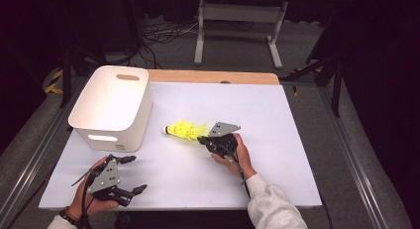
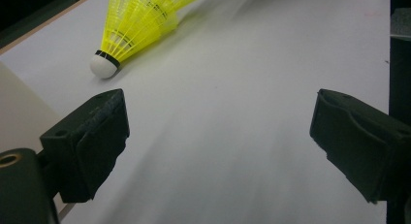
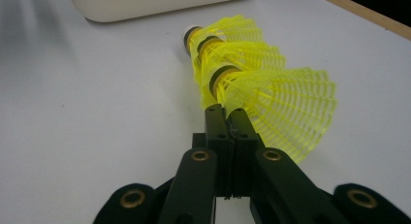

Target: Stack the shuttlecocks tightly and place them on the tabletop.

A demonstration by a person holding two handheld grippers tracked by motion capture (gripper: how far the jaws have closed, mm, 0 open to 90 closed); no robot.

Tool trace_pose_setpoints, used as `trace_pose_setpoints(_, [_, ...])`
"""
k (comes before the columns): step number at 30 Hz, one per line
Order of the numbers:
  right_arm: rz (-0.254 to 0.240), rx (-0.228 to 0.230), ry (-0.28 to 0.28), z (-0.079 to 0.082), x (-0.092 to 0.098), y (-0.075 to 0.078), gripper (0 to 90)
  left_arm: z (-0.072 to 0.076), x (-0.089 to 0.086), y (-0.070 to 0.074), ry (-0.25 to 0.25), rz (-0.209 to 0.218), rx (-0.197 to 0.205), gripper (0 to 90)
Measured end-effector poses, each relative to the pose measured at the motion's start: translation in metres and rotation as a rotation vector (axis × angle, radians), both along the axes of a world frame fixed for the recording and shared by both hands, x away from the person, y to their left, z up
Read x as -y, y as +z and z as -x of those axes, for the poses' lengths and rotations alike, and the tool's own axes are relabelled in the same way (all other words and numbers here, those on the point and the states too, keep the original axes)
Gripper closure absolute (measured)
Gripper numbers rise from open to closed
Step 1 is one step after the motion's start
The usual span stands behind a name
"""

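A stack of yellow plastic shuttlecocks (image 1: 184,130) lies on its side near the middle of the white tabletop (image 1: 277,140), white cork tip pointing toward the left edge. The right gripper (image 1: 202,139) has its jaws pressed together on the skirt rim of the rearmost shuttlecock. A white plastic bin (image 1: 113,106) stands at the far left corner. The left gripper (image 1: 132,174) rests near the front left corner, jaws spread wide with nothing between them.
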State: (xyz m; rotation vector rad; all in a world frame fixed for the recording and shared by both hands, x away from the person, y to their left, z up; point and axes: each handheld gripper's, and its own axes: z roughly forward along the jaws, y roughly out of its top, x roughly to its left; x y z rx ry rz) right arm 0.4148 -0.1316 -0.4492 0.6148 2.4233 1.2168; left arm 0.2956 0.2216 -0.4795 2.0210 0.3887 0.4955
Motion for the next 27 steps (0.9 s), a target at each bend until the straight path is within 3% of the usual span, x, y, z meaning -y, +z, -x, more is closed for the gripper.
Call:
trace_pose_setpoints(16, [-0.053,-0.044,0.011,-0.006,-0.015,-0.004,89.6,0.001,0.001,0.000,-0.008,-0.006,0.005,7.9])
trace_pose_setpoints(27, [-0.016,-0.069,0.003,-0.012,-0.021,-0.011,83.2,0.002,0.002,0.000,-0.016,-0.009,0.004,7.9])
